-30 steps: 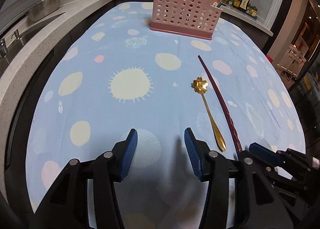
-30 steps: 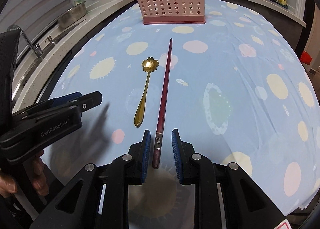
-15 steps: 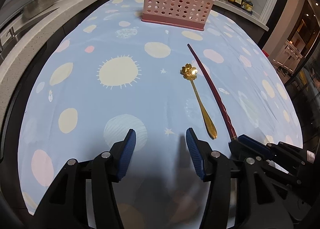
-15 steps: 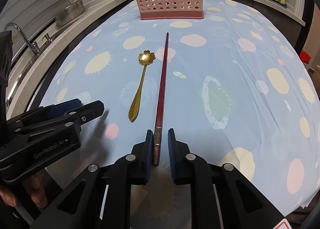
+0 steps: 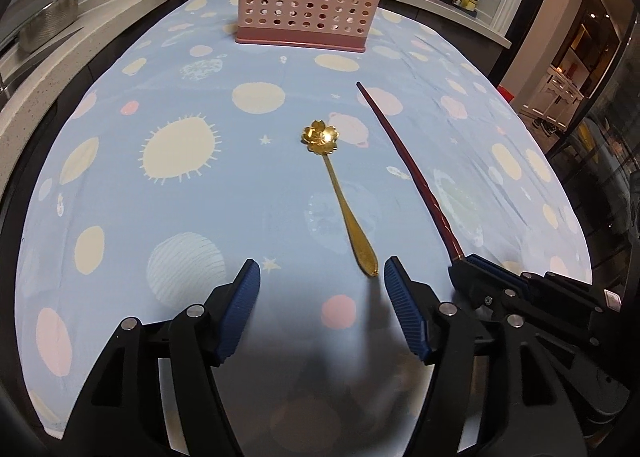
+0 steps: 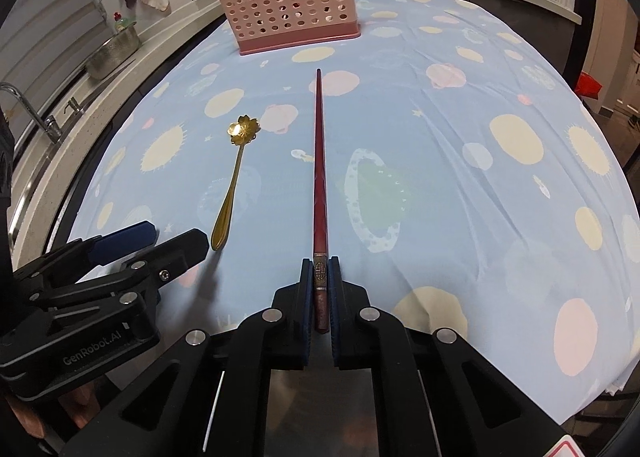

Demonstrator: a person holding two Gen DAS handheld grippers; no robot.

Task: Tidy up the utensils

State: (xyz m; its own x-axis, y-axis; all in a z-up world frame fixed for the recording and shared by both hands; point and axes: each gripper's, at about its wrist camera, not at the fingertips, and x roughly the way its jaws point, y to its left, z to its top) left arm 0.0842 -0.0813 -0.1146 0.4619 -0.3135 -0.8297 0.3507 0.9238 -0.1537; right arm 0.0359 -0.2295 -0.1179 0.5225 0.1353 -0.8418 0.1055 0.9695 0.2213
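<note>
Blue cloth (image 5: 168, 217): it is covering the whole table, and everything named below is lying or standing on it.
Pink caddy (image 6: 288, 13): it is standing upright at the far end, well apart from both grippers; some utensils are already poking out of its top, so it is probably the place the rest are meant to go.
Red chopstick (image 6: 319, 161): it is lying flat with its long axis pointing almost straight away from the right gripper toward the caddy; its thick, metal-banded end is sitting between the right fingers and its thin tip is pointing at the caddy.
Gold spoon (image 5: 340, 197): it is lying just left of the chopstick and roughly parallel to it, flower-shaped bowl toward the caddy, handle end toward the grippers.
Nearer arm: the right one is on the chopstick; the left one is nearer the spoon, whose handle tip is lying just ahead of the left gripper's right finger, off-centre in the gap.
Right gripper (image 6: 320, 277): its jaws are clenched nearly together and gripping the chopstick's thick end; the chopstick looks to be lying on the cloth along the rest of its length.
Left gripper (image 5: 322, 277): its jaws are standing wide apart and holding nothing, hovering over the cloth short of the spoon.
Coming move, as a judgement: the right arm is likely lifting the chopstick next and carrying it forward along its own axis to the caddy; a grip this close to the end may let the long tip sag or swing.
</note>
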